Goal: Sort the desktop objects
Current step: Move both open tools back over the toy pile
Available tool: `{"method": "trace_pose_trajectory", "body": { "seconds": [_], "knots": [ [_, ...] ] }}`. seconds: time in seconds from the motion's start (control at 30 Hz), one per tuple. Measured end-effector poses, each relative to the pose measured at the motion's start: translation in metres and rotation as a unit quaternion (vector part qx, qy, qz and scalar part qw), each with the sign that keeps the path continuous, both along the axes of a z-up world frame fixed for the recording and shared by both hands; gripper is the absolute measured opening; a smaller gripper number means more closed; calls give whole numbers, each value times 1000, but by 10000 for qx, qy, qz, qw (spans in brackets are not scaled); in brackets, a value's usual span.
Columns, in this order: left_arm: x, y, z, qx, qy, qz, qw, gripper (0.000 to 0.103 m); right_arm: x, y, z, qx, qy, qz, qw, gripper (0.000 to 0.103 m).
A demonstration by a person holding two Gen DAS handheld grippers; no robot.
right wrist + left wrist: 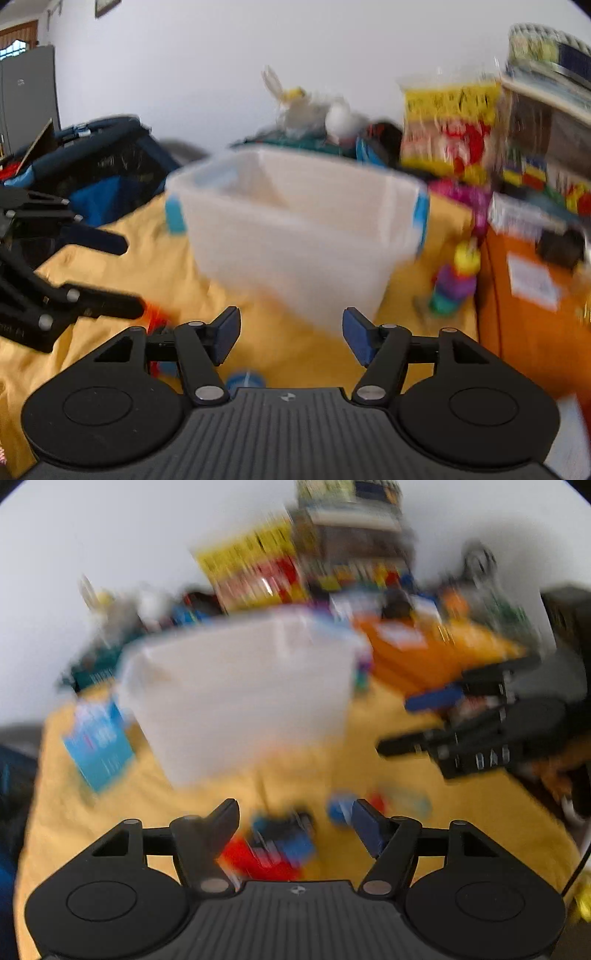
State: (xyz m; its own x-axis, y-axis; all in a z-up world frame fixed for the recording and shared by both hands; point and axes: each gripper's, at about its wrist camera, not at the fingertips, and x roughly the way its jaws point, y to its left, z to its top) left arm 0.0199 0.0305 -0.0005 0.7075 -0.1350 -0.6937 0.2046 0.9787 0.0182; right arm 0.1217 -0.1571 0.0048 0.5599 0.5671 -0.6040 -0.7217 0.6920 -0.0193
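A clear plastic bin [240, 698] with blue clips stands on the yellow cloth; it also shows in the right wrist view [295, 229]. My left gripper [293, 818] is open, hovering over a red, blue and black toy [277, 845] on the cloth. A small blue piece [340, 808] lies by its right finger. My right gripper [291, 332] is open and empty in front of the bin. It shows at the right in the left wrist view [421, 723]. The left gripper shows at the left of the right wrist view [110, 273]. Both views are motion-blurred.
A blue booklet [98, 742] lies left of the bin. An orange box [528, 306] stands at the right. A stacking-ring toy [456, 280] stands beside it. Yellow packets [450, 125], boxes and a plush toy [310, 107] crowd the back. A dark blue bag [103, 166] sits left.
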Motion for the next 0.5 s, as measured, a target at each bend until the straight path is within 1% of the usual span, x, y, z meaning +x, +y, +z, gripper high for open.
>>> {"method": "trace_pose_trajectory", "body": {
  "seconds": [0.07,0.13,0.2,0.27,0.3,0.33,0.4,0.43,0.5],
  "knots": [
    [-8,-5,-16,28,190,-43,9998,71,-13,-5,-14,3,210,9,9998,68],
    [-15,-10,-27,27,274,-4,9996,71,-22,-8,-29,-95,348,-60,9993,68],
    [-21,-13,-34,55,310,126,9994,71,-30,-10,-41,-222,477,-209,9984,68],
    [-21,-12,-42,166,382,302,9987,70,-39,-17,-49,-210,626,-208,9976,66],
    [-19,-12,-45,216,436,368,9981,68,-43,-18,-54,-234,708,-173,9971,60],
    [-17,-10,-46,232,445,408,9979,67,-46,-18,-57,-273,778,-101,9965,48],
    [-14,-8,-48,221,442,537,9973,67,-51,-19,-63,-344,1036,40,9940,37],
    [-11,-7,-48,212,403,617,9971,67,-53,-19,-66,-370,1145,68,9927,37],
    [-5,-6,-46,173,341,710,9967,67,-61,-18,-68,-399,1129,143,9927,37]
  ]
}}
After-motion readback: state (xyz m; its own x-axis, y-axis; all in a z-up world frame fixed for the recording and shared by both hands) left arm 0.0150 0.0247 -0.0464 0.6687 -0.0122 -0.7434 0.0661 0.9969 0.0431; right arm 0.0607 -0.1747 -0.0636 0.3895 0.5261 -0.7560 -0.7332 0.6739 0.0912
